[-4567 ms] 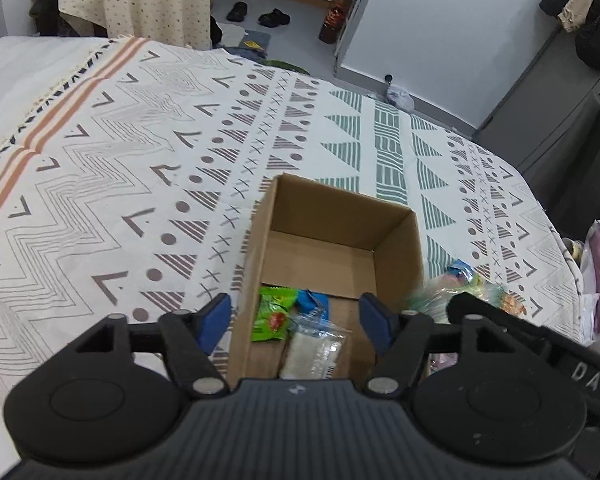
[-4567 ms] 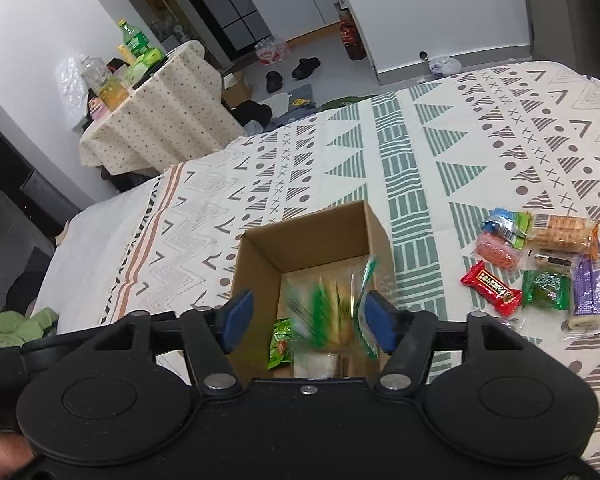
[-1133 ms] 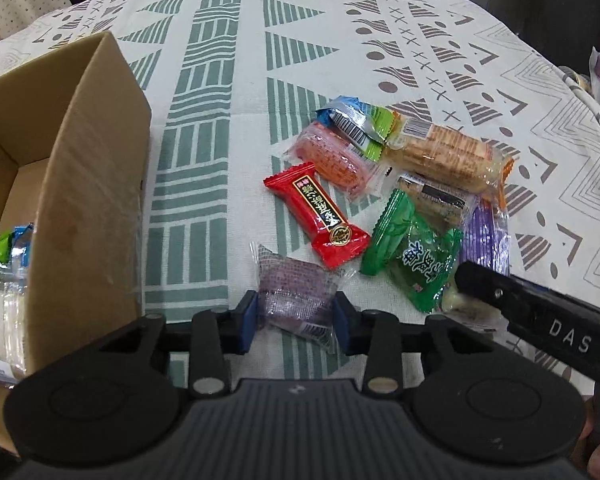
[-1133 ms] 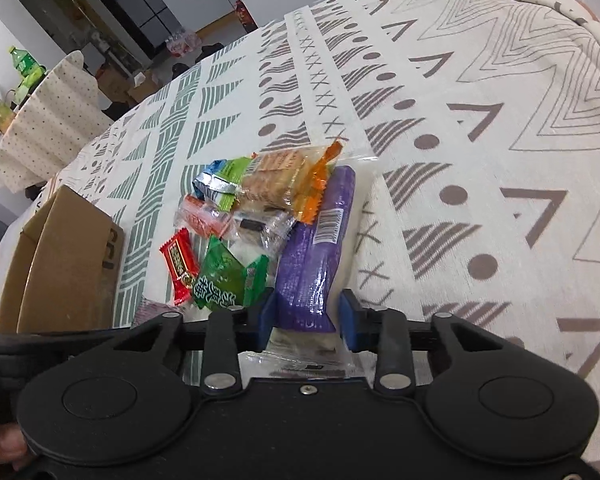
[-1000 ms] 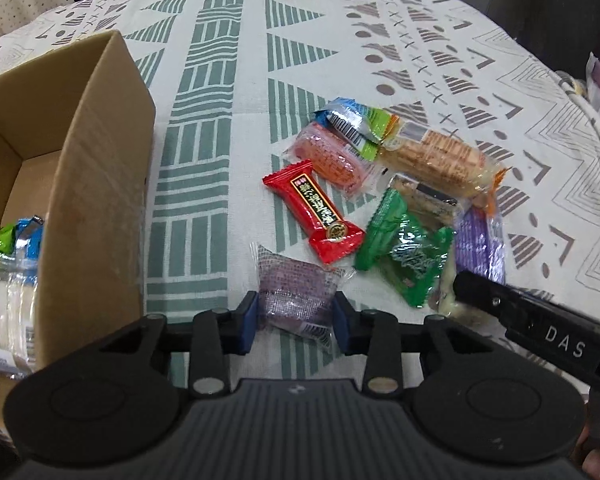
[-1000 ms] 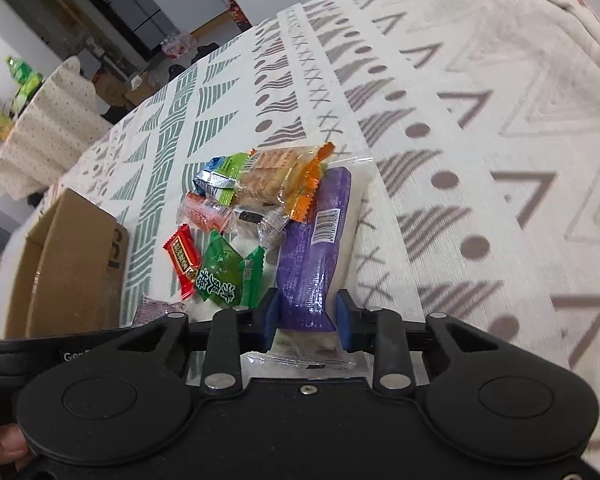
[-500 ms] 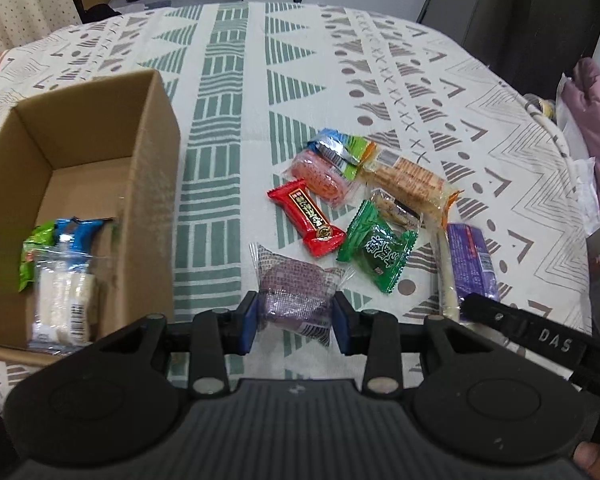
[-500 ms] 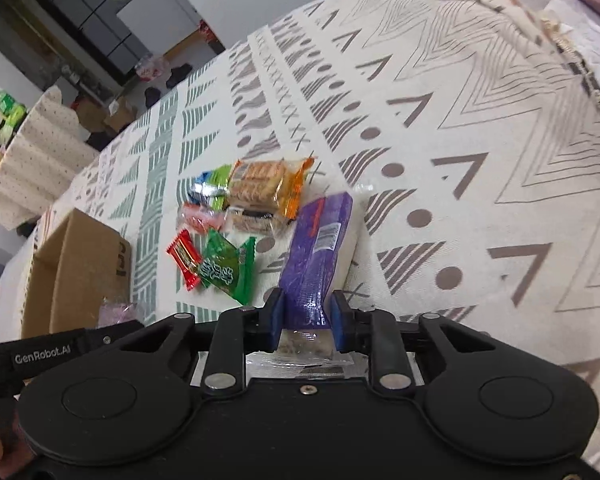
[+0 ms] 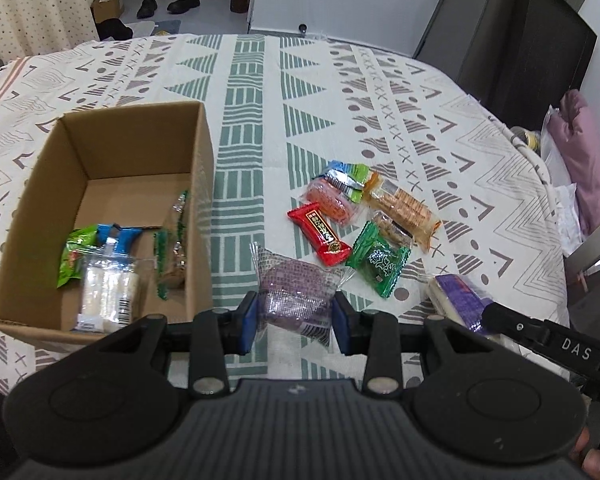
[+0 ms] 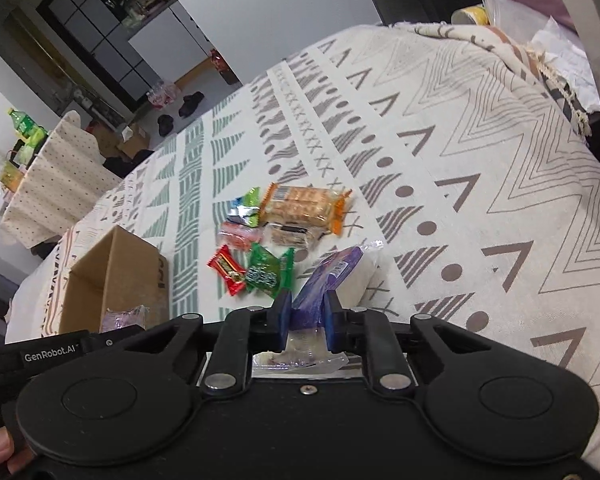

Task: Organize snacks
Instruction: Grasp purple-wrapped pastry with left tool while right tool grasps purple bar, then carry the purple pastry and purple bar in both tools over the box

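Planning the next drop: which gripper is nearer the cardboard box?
Left. The left gripper holds a purple snack beside the cardboard box; the right gripper is farther, beyond the loose snacks.

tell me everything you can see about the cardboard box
The cardboard box is plain brown corrugated board, open at the top with no flaps showing, standing upright on the patterned cloth to the left of the loose snacks. Its far half is bare. Near the front lie a green packet, a blue-topped clear pack of white sticks and a clear green-edged wrapper leaning against the right wall. Neither claw touches it.
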{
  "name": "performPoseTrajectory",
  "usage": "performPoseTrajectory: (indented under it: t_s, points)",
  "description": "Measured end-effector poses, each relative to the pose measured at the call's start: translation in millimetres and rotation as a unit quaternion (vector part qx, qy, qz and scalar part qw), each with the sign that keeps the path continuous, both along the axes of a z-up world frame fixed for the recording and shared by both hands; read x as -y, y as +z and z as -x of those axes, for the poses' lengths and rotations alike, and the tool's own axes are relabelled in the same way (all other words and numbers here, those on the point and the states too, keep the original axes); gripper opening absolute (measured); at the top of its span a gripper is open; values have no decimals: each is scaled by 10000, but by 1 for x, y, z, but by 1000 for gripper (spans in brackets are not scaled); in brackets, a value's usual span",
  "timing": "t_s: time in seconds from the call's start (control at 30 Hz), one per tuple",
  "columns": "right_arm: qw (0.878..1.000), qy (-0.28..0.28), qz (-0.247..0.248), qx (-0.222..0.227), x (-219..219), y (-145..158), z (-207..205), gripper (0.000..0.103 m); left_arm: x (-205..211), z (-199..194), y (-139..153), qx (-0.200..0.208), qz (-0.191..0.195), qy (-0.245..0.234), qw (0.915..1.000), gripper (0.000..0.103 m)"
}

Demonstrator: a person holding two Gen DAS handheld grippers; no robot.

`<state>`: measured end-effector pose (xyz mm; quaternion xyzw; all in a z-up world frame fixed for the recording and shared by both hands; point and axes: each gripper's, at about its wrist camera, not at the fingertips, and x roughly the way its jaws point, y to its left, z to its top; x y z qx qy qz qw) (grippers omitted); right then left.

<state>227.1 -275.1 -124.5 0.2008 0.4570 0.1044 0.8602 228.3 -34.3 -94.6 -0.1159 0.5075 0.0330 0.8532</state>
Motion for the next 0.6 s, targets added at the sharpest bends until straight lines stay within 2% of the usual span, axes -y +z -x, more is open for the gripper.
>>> performPoseTrajectory:
  t_s: [0.33, 0.6]
  points:
    - [9996, 67, -169, 216, -11, 23, 13, 16, -18, 15, 18, 211, 50, 143, 9997, 37]
    - [9987, 294, -203, 361, -36, 39, 12, 15, -41, 22, 34, 384, 122, 363, 9985, 37]
